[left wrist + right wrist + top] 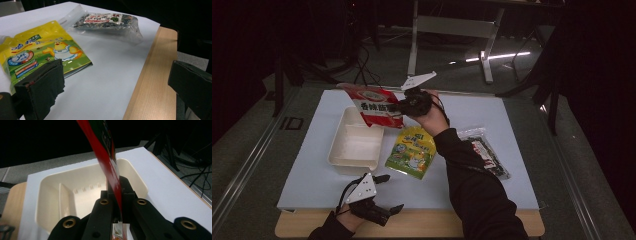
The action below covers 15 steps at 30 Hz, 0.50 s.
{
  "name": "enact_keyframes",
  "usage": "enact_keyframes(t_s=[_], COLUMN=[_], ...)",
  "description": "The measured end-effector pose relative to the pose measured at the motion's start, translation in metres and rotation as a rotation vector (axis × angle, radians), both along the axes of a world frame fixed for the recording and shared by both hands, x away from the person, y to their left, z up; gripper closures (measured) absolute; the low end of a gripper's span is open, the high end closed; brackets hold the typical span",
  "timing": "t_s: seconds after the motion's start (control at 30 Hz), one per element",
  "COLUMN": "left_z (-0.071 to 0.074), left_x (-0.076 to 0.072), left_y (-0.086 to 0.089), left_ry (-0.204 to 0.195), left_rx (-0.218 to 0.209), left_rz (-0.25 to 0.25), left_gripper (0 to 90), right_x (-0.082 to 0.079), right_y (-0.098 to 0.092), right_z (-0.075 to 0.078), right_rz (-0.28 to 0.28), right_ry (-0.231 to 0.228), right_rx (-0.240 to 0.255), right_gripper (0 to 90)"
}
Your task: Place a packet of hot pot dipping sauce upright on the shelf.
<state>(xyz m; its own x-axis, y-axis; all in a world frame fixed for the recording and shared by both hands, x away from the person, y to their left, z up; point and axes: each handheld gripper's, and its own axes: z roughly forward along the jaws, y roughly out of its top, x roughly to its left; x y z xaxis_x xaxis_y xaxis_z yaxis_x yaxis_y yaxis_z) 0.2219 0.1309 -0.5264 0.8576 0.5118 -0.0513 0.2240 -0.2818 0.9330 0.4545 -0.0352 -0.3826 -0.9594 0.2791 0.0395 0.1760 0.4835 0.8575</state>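
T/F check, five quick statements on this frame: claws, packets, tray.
1. The right claw is shut on the red packet. True.
2. The red packet lies flat inside the tray. False: it is held up in the air above the tray.
3. The left claw grips the yellow packet. False: its jaws stand open, holding nothing.
4. The yellow packet lies between the tray and the clear packet. True.
5. The tray already holds a packet. False: nothing lies in it.
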Motion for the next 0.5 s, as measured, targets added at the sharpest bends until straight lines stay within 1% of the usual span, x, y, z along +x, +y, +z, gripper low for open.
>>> enact_keyframes(t_s=[0.13, 0.23, 0.27, 0.37, 0.5], left_z=[-0.001, -0.001, -0.001, -0.001, -0.001], left_x=[0.0, 0.001, 0.001, 0.001, 0.001], left_y=[0.001, 0.002, 0.003, 0.004, 0.005], left_ry=[-0.001, 0.001, 0.005, 0.008, 0.004], left_rx=[0.004, 0.002, -0.004, -0.012, -0.011], left_rz=[0.001, 0.004, 0.008, 0.015, 0.012], left_gripper=[1.7, 1.7, 1.7, 1.7, 1.7], right_x=[0.007, 0.012, 0.014, 0.019, 0.024], right_y=[0.012, 0.02, 0.022, 0.031, 0.043], right_z=[-0.002, -0.004, -0.005, -0.009, -0.015], right_rz=[-0.004, -0.007, -0.005, -0.002, -0.008], right_ry=[0.001, 0.011, 0.021, 0.025, 0.021], right_rx=[0.007, 0.025, 0.027, 0.024, 0.02], right_gripper=[90.0, 90.0, 90.0, 90.0, 90.0])
